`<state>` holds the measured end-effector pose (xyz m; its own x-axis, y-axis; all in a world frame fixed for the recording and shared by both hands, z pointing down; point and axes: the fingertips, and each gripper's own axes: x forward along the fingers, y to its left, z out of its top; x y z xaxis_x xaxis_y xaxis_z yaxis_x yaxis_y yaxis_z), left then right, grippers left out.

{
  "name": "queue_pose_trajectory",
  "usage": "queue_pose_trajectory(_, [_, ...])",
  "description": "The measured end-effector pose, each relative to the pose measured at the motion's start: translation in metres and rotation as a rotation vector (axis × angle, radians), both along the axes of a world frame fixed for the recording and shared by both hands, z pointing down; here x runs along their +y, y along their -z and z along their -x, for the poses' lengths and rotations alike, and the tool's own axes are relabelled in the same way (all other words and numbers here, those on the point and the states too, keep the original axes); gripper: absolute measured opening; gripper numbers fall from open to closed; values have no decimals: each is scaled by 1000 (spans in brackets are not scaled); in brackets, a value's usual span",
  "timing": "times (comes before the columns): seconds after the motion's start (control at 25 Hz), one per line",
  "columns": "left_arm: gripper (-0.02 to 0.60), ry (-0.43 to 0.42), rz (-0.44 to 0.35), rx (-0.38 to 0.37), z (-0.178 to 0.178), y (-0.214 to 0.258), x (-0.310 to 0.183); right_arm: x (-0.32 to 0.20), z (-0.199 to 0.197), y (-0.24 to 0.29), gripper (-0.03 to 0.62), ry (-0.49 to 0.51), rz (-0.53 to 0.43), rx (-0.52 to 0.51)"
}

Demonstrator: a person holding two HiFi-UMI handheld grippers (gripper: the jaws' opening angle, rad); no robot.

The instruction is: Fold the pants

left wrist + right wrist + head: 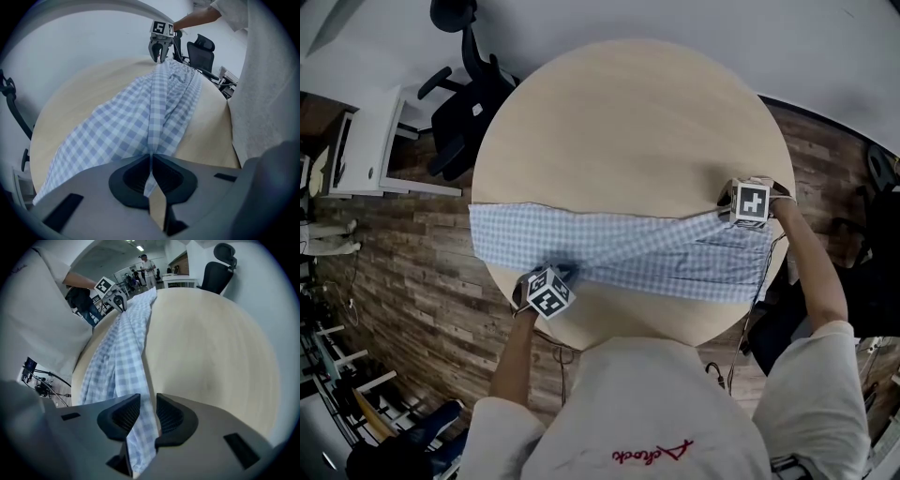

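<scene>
Here the pants (628, 248) are thin, soft cotton-like cloth in a small blue-and-white check. They lie flat as a long band across the near half of the round, pale wood-grain table (628, 112). Their long axis runs from the table's left edge to its right edge, with the more gathered, creased end at the right. A raised fold stretches taut along them between the two grippers.

The left gripper (558, 274), near the front-left edge, has its ribbed dark pads pinched tight on that fold. The right gripper (727, 212), at the right edge, has its jaws a little apart, with bunched cloth filling the gap and gripped.

Beyond the far-left edge a black office chair (464, 103) and a white desk (366, 141) stand on dark plank flooring (403, 272).
</scene>
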<state>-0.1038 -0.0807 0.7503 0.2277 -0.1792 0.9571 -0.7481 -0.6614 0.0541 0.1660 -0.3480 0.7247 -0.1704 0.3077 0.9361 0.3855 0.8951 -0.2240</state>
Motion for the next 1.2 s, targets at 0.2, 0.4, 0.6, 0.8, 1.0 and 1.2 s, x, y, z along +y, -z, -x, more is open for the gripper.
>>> queue_pose_trajectory(0.2, [44, 4, -6, 3, 2, -1, 0, 24, 27, -4, 118, 81, 24, 2])
queue_pose_trajectory(0.4, [43, 2, -11, 6, 1, -2, 1, 29, 24, -20, 57, 117, 7, 51])
queue_pose_trajectory(0.6, [43, -7, -16, 10, 4, 1, 0, 26, 26, -4, 40, 85, -31, -1])
queue_pose_trajectory(0.8, [43, -33, -21, 15, 5, 1, 4, 23, 20, 25, 34, 6, -98, -101])
queue_pose_trajectory(1.0, [40, -55, -53, 6, 7, 8, 5, 39, 5, 53, 34, -61, -178, -193])
queue_pose_trajectory(1.2, [40, -96, -95, -8, 9, 20, 6, 69, -21, 69, 32, -111, -239, -215])
